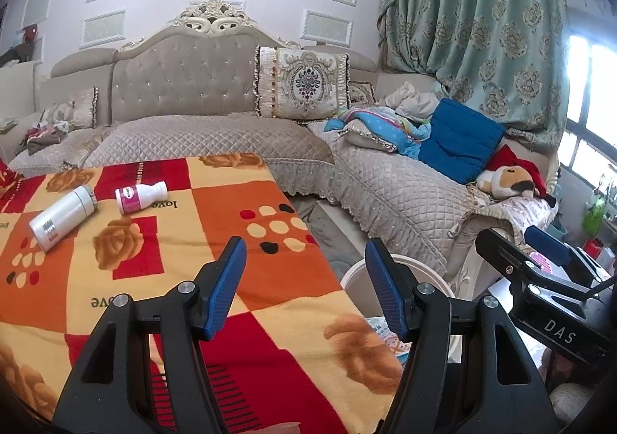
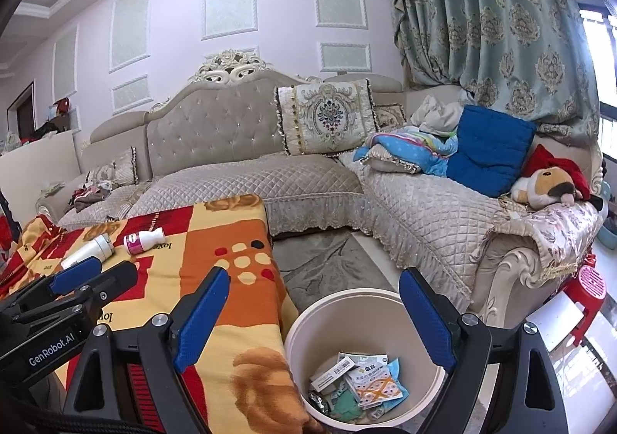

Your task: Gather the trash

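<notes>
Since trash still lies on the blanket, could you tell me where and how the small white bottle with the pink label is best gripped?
The small bottle lies on its side on the blanket, cap toward the sofa. Probably best: come down from above and close the jaws across its labelled middle, the widest, straight part, square to its length. The white flask lies apart on its left, leaving room.

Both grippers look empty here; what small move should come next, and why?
Probably send the open, empty left gripper toward the pink-labelled bottle lying on the blanket. The bin already holds wrappers, and that bottle looks like remaining trash.
</notes>
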The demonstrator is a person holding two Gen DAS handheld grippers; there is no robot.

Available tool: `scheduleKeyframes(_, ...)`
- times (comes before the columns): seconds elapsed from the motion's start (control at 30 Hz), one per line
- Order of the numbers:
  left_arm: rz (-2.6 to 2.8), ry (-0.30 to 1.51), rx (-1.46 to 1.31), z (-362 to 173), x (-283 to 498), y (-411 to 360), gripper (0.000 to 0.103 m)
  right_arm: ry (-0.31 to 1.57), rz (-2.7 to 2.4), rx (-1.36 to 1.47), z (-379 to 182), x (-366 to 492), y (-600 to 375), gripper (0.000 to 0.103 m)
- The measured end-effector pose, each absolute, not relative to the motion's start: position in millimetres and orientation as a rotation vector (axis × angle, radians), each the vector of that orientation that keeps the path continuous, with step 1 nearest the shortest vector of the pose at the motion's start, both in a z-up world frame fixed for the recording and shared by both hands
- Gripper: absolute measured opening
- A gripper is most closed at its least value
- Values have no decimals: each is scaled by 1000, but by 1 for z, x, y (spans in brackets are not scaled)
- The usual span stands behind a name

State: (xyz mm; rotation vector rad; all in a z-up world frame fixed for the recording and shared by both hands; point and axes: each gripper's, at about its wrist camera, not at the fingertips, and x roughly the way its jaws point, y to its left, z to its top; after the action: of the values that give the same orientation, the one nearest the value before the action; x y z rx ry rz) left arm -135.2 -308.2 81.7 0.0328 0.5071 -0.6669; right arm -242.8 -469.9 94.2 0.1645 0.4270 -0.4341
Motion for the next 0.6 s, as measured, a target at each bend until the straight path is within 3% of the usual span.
scheduleKeyframes(0.6,-656,509,35,79,-133,-306,63,450,-443,169,88,-239,-472,93)
